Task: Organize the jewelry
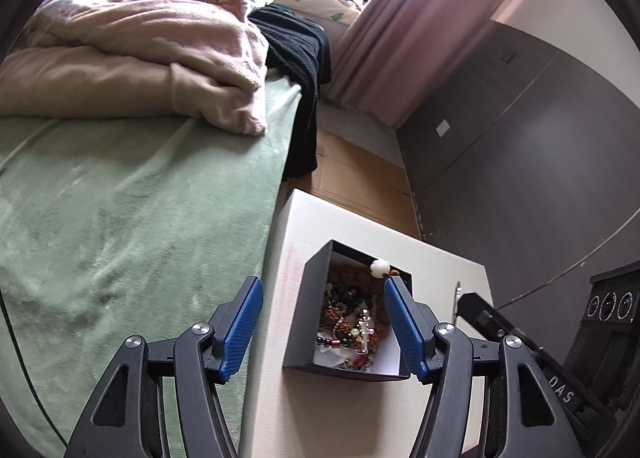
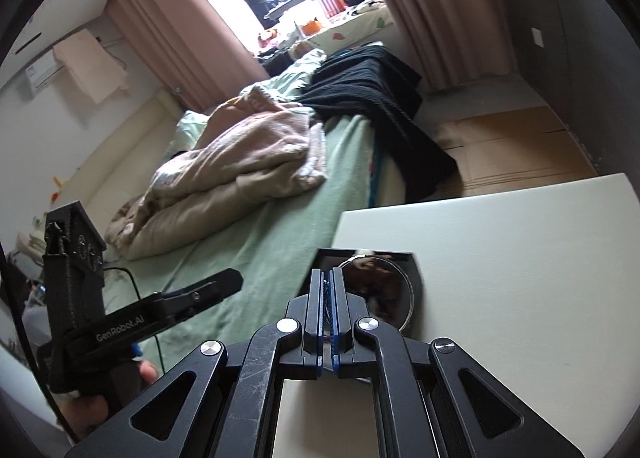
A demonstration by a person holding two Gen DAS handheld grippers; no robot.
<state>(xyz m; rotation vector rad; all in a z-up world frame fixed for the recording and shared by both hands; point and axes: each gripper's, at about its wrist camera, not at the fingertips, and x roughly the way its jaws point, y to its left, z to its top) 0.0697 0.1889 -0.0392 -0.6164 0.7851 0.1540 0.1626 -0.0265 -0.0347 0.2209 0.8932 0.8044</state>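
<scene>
Beside the bed, your white counter (image 1: 340,410) held the jewelry box (image 1: 308,338); your left gripper (image 1: 324,328) hung spread above it, right gripper (image 2: 329,318) pressed together on nothing visible. Descending squarely suited one bracelet.

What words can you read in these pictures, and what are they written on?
"GenRobot.AI" is on the side of the left tool, seen from the right wrist.
"DAS" is on the black body of the right tool, seen from the left wrist; it may be part of a longer word.
Nothing else is readable.
</scene>
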